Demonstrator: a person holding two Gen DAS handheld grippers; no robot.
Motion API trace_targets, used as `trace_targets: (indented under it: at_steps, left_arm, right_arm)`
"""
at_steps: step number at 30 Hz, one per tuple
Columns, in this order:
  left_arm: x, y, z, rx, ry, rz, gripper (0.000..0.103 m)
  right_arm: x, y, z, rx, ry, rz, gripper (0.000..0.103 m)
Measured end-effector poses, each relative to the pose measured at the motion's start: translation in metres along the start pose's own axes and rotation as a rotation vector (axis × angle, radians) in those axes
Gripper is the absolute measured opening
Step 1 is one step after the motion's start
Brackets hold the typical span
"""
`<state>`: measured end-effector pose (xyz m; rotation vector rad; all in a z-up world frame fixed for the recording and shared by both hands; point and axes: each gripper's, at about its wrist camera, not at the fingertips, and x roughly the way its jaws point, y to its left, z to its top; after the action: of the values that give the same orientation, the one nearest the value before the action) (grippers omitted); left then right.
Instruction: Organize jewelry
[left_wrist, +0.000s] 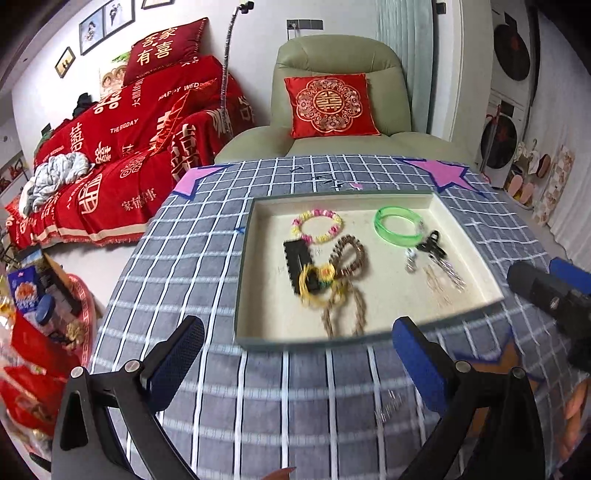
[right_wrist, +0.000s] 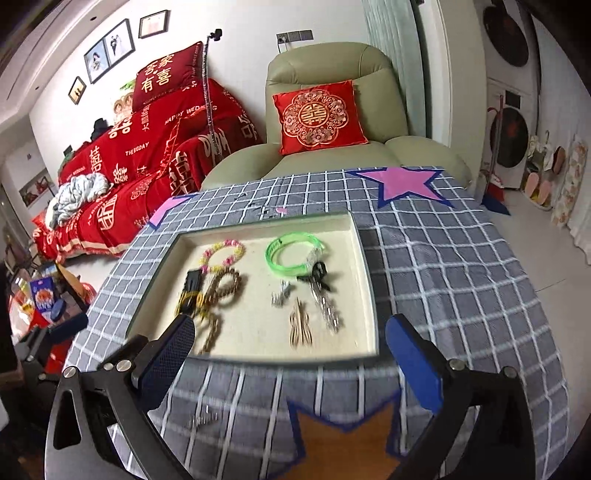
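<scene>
Small silvery metal clip (right_wrist: 202, 419) lies on the grey checked cloth of the counter (right_wrist: 461, 295), outside the shallow cream tray (right_wrist: 364, 280), between the fingers of the right gripper (right_wrist: 291, 363). Blurred; likely light, thin, slippery, so pinch across its width. In the tray: translucent green plastic bangle (right_wrist: 293, 256), rigid, take by the rim; pink-yellow beaded bracelet (right_wrist: 221, 254) and brown beaded loop (right_wrist: 227, 286), limp, liable to snag; black hair claw (right_wrist: 316, 275); metal earrings (right_wrist: 301, 326), delicate. Left gripper (left_wrist: 297, 363) wide apart, empty; right gripper likewise.
</scene>
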<state>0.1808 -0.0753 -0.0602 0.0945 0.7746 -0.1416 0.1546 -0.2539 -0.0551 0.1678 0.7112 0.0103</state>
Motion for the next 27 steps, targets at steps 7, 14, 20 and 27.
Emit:
trace_targets:
  at_steps: [7,14,20,27]
  left_arm:
    - [-0.059,0.002,-0.043,-0.011,-0.014,0.0,0.103]
    - [-0.105,0.004,-0.08,-0.019,-0.045,0.006,0.103]
    - [-0.136,0.004,-0.102,-0.016,-0.078,0.017,0.103]
    - [-0.175,0.011,-0.124,-0.039,-0.128,0.034,0.103]
  right_arm:
    - [-0.06,0.01,-0.043,-0.025,-0.006,-0.015,0.103]
    - [-0.113,0.02,-0.077,-0.037,-0.043,-0.018,0.103]
    - [-0.15,0.031,-0.096,-0.061,-0.08,-0.024,0.103]
    - [-0.179,0.043,-0.11,-0.075,-0.115,-0.043,0.103]
